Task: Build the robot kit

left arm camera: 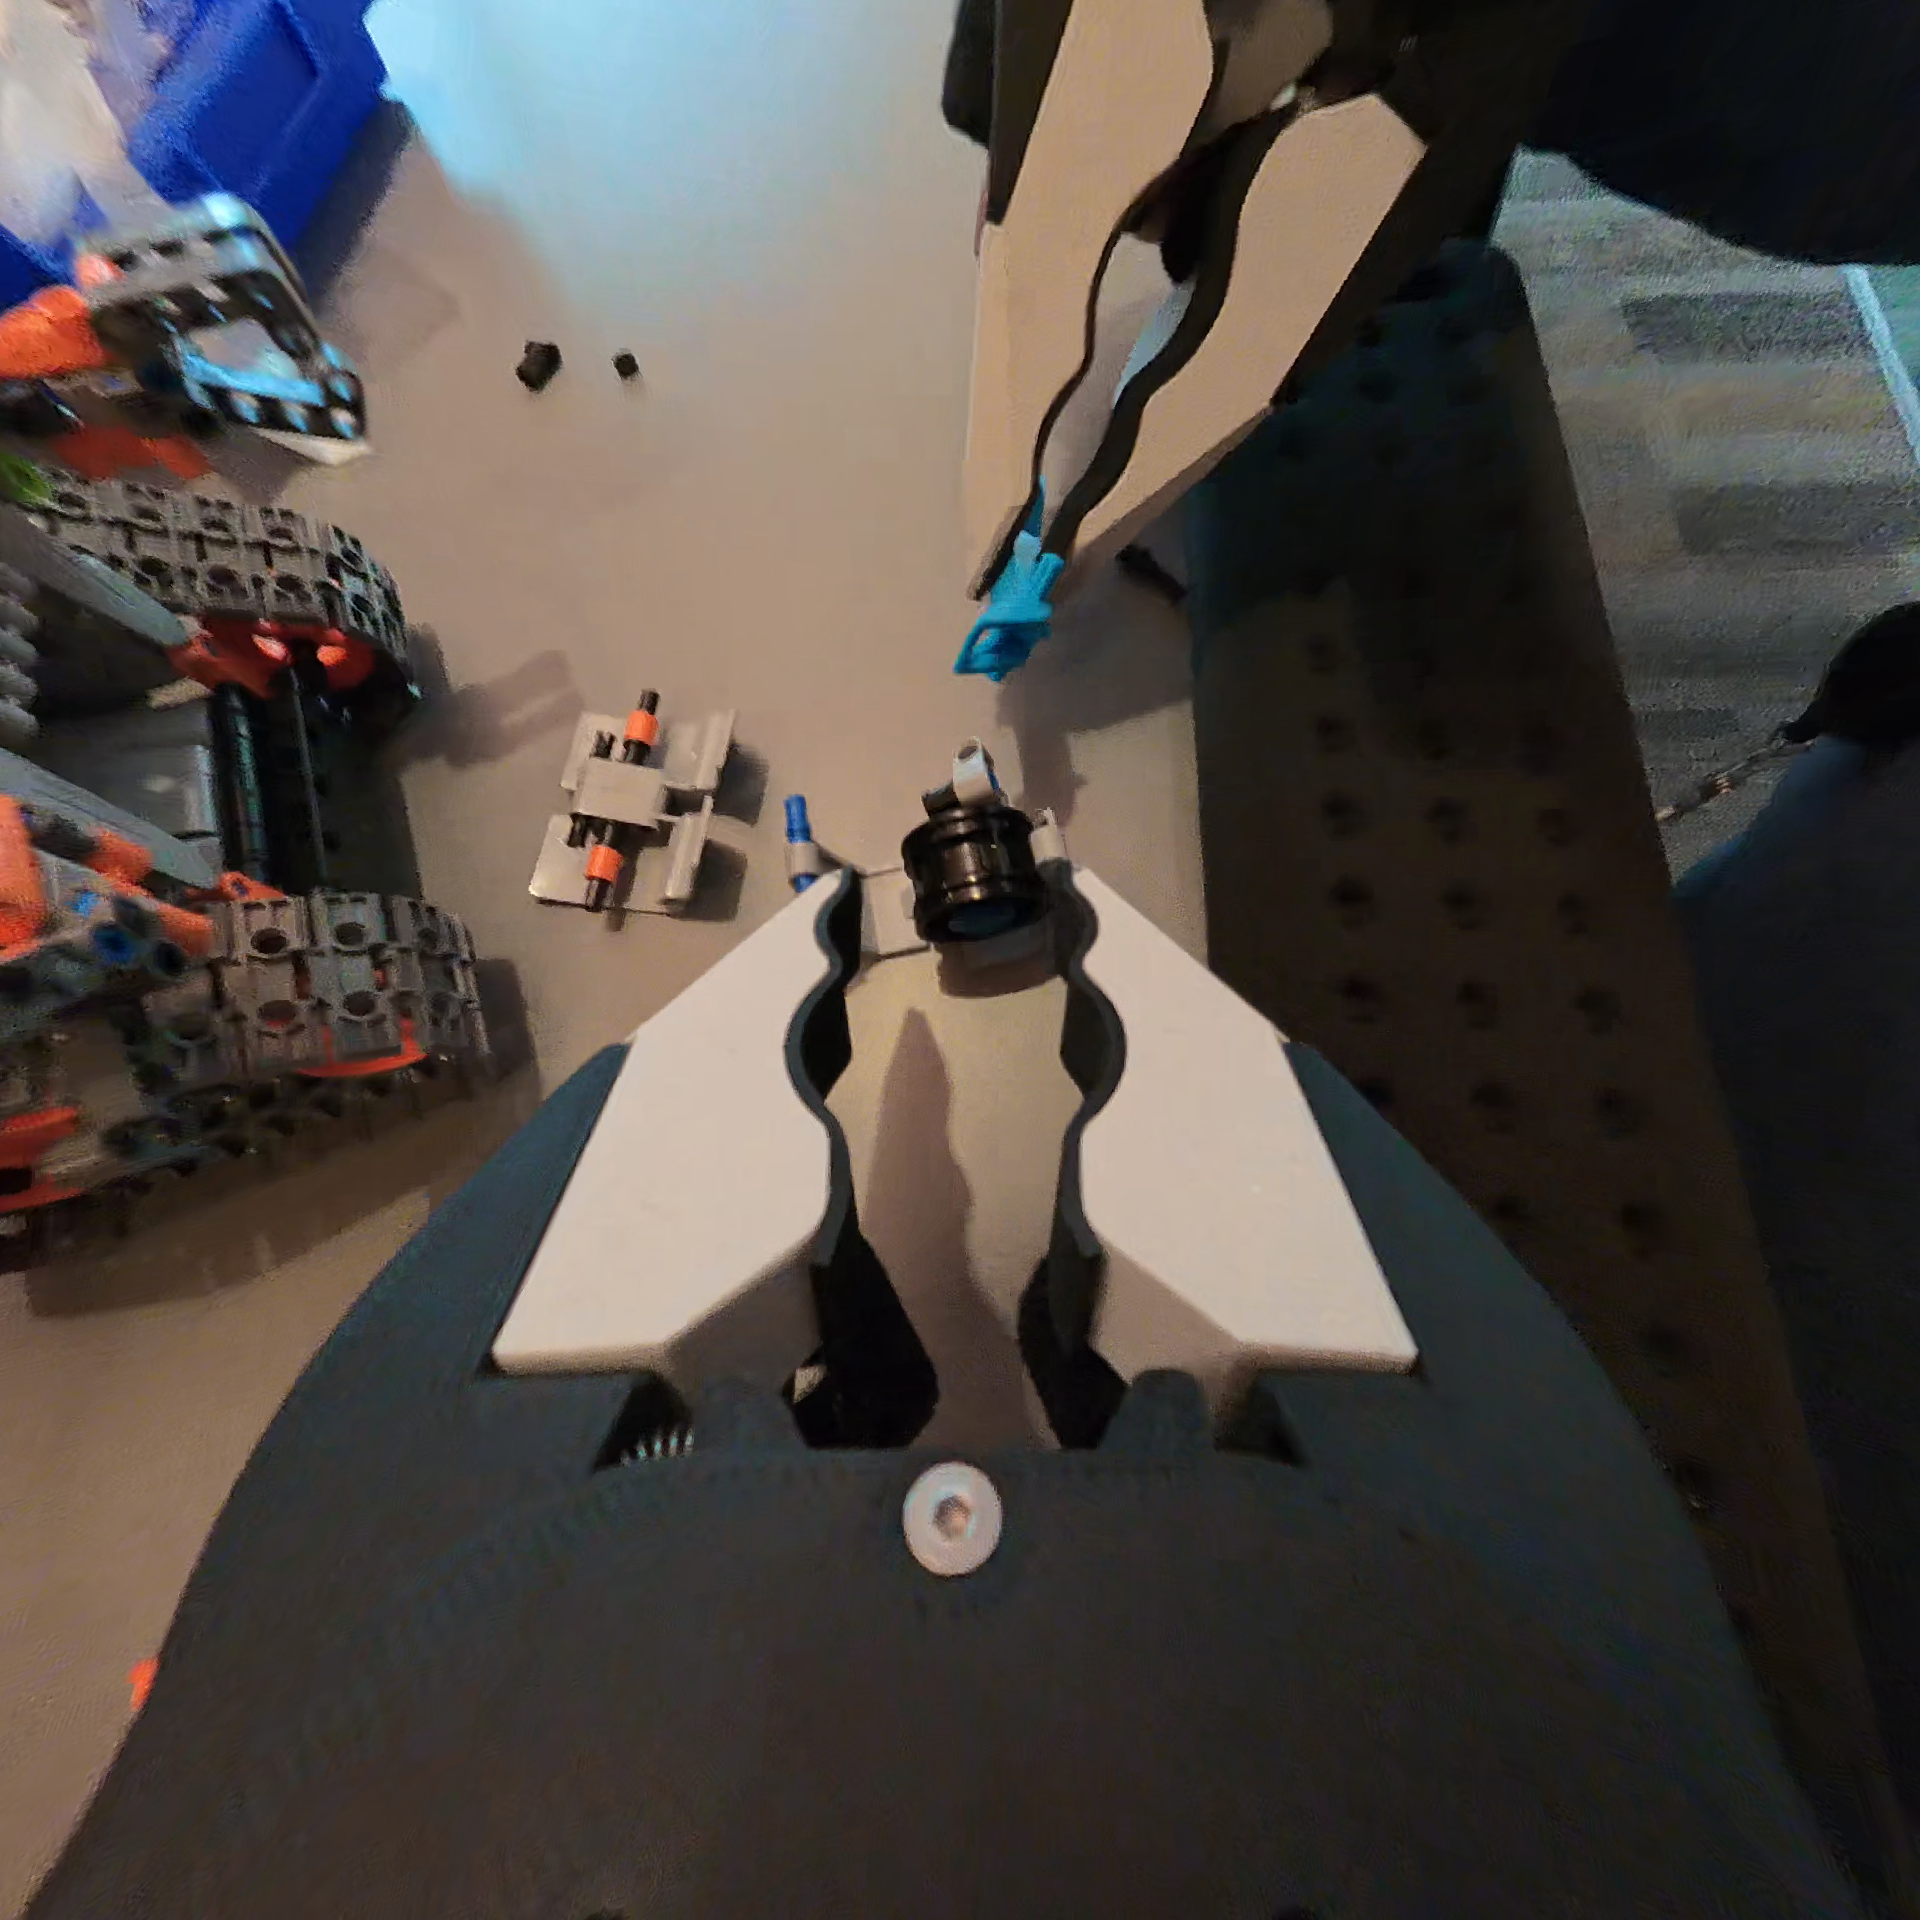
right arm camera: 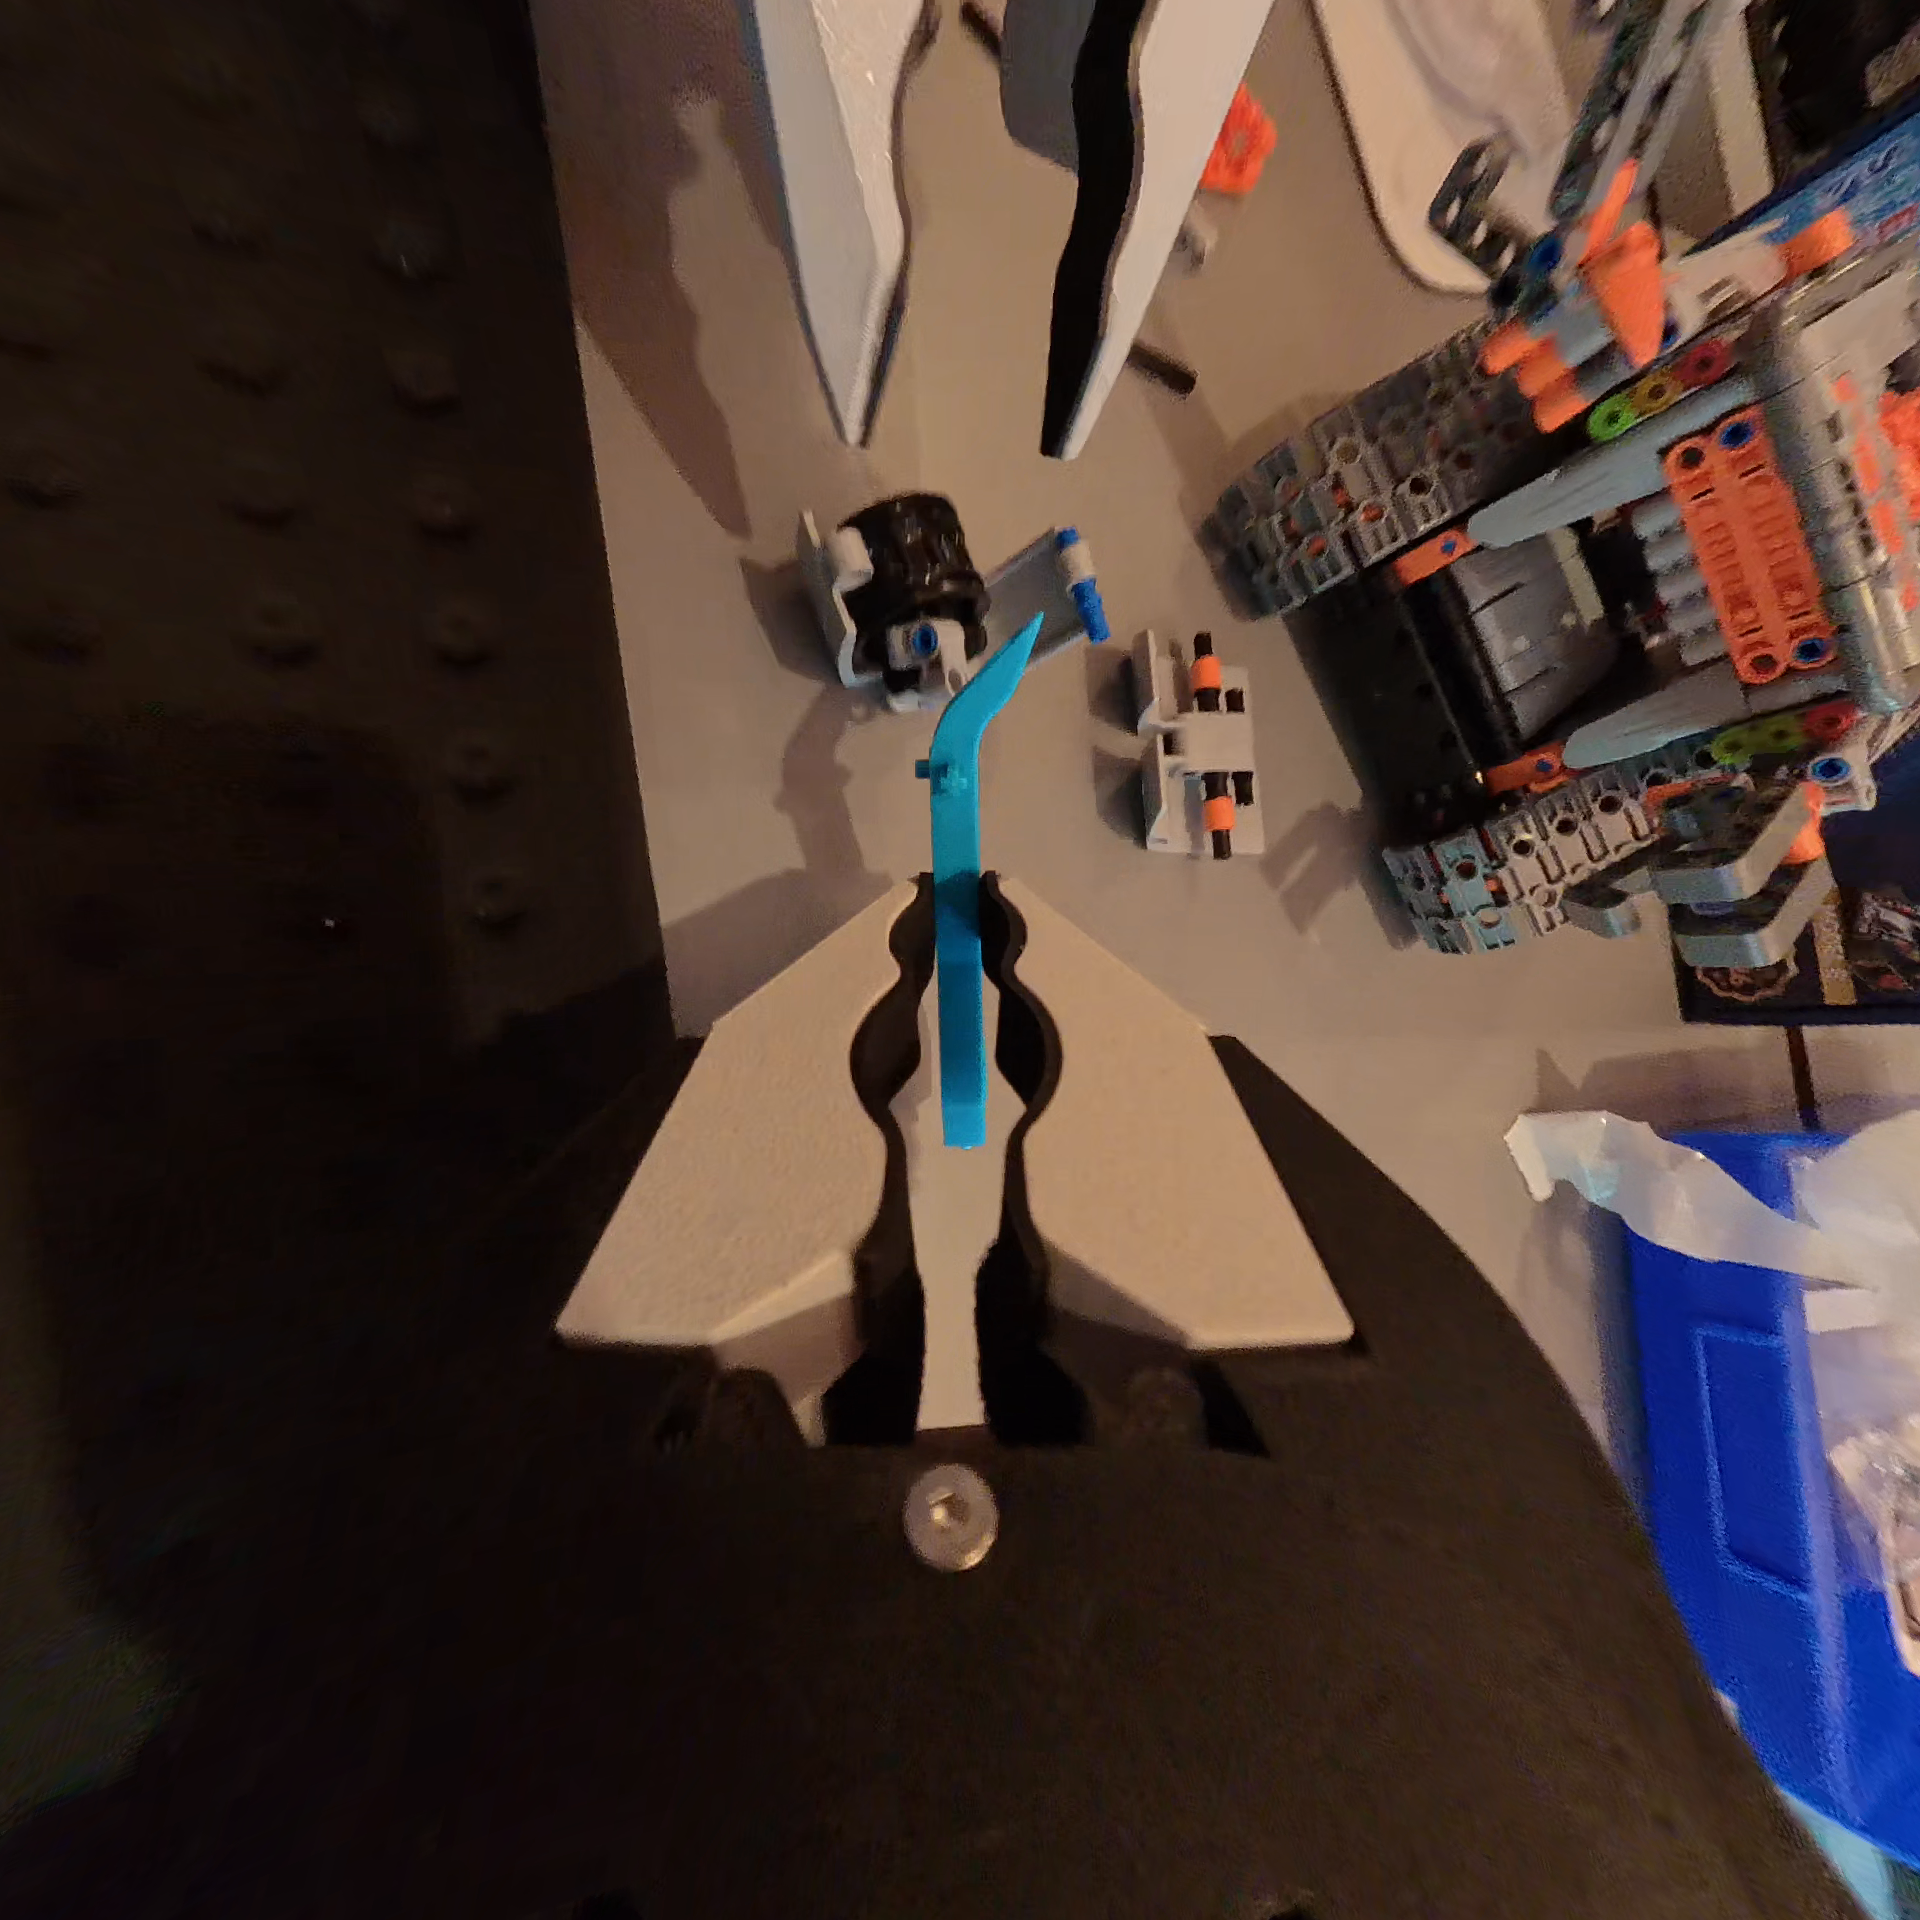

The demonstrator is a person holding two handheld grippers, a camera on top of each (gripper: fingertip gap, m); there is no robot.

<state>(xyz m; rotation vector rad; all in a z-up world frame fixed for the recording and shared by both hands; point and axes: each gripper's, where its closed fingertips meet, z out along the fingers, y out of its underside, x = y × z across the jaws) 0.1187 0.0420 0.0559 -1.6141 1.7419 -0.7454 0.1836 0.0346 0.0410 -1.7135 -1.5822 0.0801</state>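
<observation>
My right gripper (right arm camera: 954, 883) is shut on a light blue brick-separator tool (right arm camera: 961, 831), whose thin tip points at a small grey assembly with a black wheel (right arm camera: 914, 582) on the grey table. In the left wrist view that gripper (left arm camera: 1023, 561) hangs above the table with the blue tool (left arm camera: 1006, 613) at its tips. My left gripper (left arm camera: 961, 883) is open, its fingertips on either side of the black wheel assembly (left arm camera: 971, 873), not clamping it. A small grey piece with orange bushes (left arm camera: 634, 816) lies just left of it.
A large tracked grey-and-orange brick vehicle (left arm camera: 208, 831) stands at the left, and shows at the right in the right wrist view (right arm camera: 1610, 644). A blue bin (right arm camera: 1766, 1455) with plastic bags sits nearby. A dark studded panel (left arm camera: 1434, 831) borders the table. Two small black pins (left arm camera: 540, 364) lie farther off. Spacing between my two grippers at the tips: around 8 centimeters.
</observation>
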